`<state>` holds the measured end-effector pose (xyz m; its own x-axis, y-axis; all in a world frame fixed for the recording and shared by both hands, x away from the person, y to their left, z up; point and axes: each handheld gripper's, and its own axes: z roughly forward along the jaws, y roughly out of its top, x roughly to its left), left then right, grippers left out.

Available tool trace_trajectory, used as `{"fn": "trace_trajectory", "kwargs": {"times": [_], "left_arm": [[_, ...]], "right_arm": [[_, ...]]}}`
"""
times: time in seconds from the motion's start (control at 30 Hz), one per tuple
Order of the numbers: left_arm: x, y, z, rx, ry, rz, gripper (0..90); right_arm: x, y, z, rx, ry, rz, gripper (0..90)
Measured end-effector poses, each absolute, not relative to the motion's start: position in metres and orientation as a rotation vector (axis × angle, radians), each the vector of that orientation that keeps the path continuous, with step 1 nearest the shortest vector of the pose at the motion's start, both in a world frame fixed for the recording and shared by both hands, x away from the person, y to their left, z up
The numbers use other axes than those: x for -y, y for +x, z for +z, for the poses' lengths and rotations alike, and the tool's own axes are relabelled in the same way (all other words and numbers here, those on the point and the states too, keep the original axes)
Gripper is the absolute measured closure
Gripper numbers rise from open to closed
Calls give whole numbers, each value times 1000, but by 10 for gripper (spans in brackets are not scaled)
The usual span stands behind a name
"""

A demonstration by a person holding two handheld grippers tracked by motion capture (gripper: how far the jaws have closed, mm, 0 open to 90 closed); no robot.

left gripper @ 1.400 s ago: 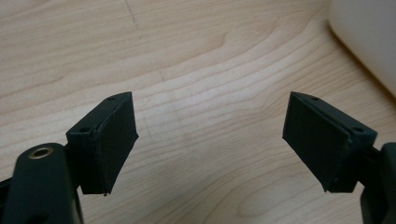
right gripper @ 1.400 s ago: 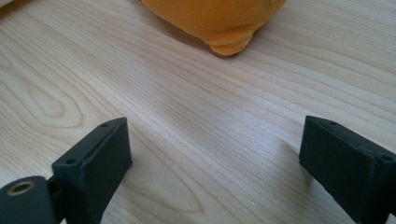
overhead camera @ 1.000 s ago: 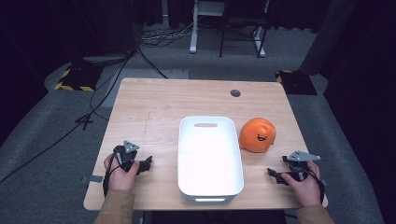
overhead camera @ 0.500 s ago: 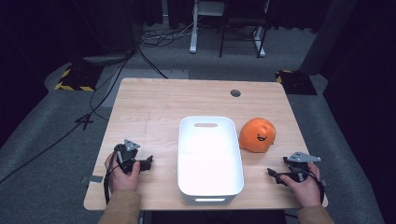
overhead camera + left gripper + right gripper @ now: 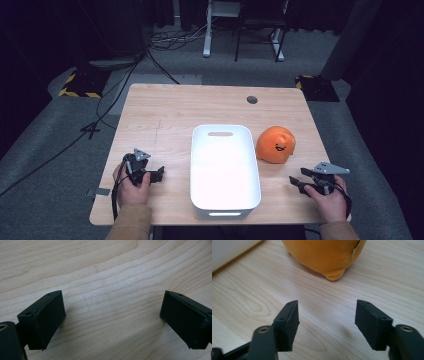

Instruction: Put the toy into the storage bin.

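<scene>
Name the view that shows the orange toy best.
The high view: the whole orange toy shows there with its smiling face, resting on the table right of the white bin. The right gripper view gives its lower part up close, cut off by the top edge. The left gripper view looks at bare wood.

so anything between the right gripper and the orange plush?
Nothing visible. Bare tabletop lies between the right gripper and the orange plush toy; its jaws, open and empty, have just been closing. The white bin sits off to the side.
</scene>
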<state>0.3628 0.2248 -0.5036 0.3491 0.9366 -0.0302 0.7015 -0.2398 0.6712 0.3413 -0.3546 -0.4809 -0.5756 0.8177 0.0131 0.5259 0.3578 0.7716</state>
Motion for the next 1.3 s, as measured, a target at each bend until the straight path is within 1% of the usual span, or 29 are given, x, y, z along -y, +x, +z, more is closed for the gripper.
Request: {"fn": "trace_trajectory", "kwargs": {"times": [0.17, 0.3, 0.63, 0.9, 1.1, 1.3], "left_arm": [[-225, 363, -504, -1422, 2022, 513, 62], [-225, 363, -504, -1420, 2024, 515, 62], [-225, 363, -504, -1420, 2025, 515, 62], [-225, 363, -504, -1420, 2025, 515, 62], [-225, 363, -504, -1420, 2025, 515, 62], [-225, 363, -504, -1420, 2025, 515, 62]], "right_arm": [[354, 339, -471, -2246, 1147, 1103, 435], [352, 338, -454, -2232, 1118, 1148, 461], [348, 347, -423, -2217, 1059, 1218, 501], [346, 354, -410, -2189, 1032, 1281, 520], [345, 364, -403, -2150, 1022, 1349, 523], [343, 377, -399, -2129, 1006, 1386, 547]]}}
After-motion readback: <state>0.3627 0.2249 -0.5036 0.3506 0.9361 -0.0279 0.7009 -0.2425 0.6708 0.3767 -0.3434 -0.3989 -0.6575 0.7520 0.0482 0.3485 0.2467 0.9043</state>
